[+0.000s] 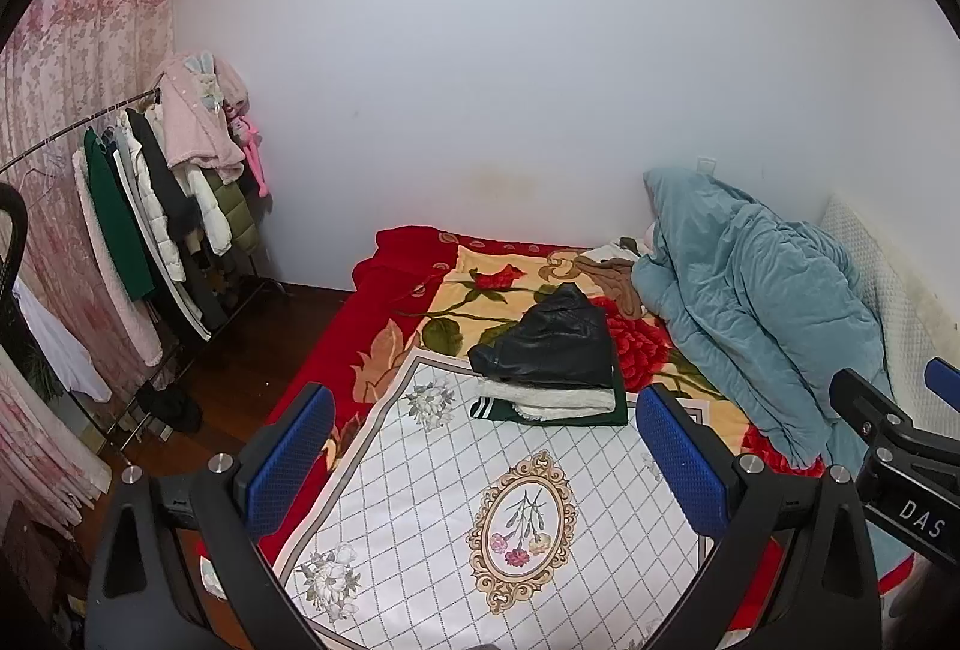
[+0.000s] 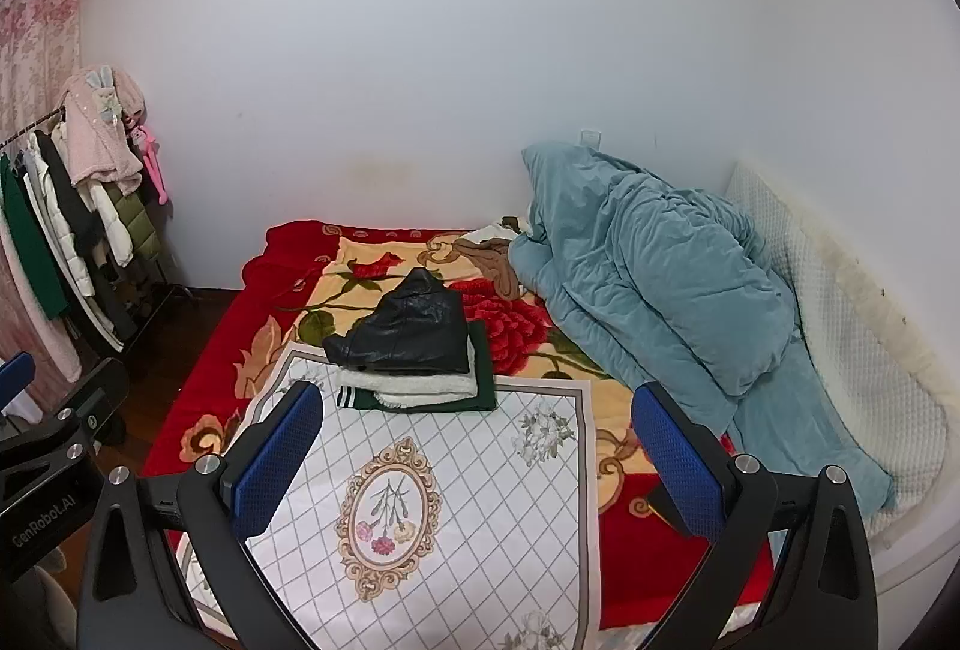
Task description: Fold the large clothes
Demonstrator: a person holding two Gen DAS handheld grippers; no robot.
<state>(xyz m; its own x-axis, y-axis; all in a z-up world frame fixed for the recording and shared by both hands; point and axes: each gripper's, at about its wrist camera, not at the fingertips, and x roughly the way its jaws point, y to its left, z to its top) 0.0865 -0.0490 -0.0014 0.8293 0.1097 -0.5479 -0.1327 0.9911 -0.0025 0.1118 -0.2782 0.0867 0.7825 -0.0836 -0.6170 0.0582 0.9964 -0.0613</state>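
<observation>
A stack of folded clothes sits on the bed: a black leather jacket on top, a white fleece garment under it, a dark green garment with white stripes at the bottom. The stack also shows in the right wrist view, with the black jacket uppermost. It rests at the far edge of a white diamond-pattern cloth spread flat on the bed. My left gripper is open and empty, held above this cloth. My right gripper is open and empty, also above the cloth.
A red floral blanket covers the bed. A bunched teal duvet lies at the right, by a white pillow. A brown garment lies near the wall. A rack of hanging clothes stands left, before pink curtains.
</observation>
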